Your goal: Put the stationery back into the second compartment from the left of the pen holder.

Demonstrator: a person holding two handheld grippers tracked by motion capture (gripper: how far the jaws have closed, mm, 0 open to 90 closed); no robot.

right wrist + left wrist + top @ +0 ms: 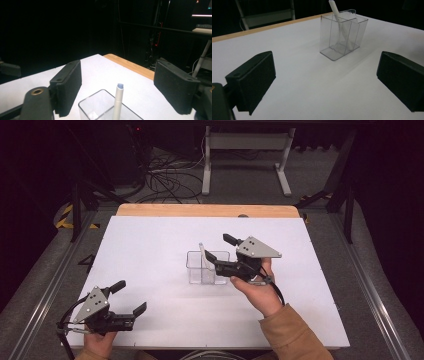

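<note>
A clear plastic holder (206, 266) stands at the middle of the white table (150, 250), with a white pen (204, 256) leaning upright inside it. The same holder (342, 33) and pen (335, 10) appear far ahead in the left gripper view. My right gripper (220, 248) hovers just right of the holder, jaws open and apart from the pen (118, 101), which rises below and between them over the holder's rim (91, 101). My left gripper (129, 297) rests at the table's near left, open, nothing between its jaws.
A wooden strip (207, 210) edges the table's far side. Beyond it stand a white metal frame (245, 155) and loose cables (167, 180) on the floor. Dark stands flank the table on both sides.
</note>
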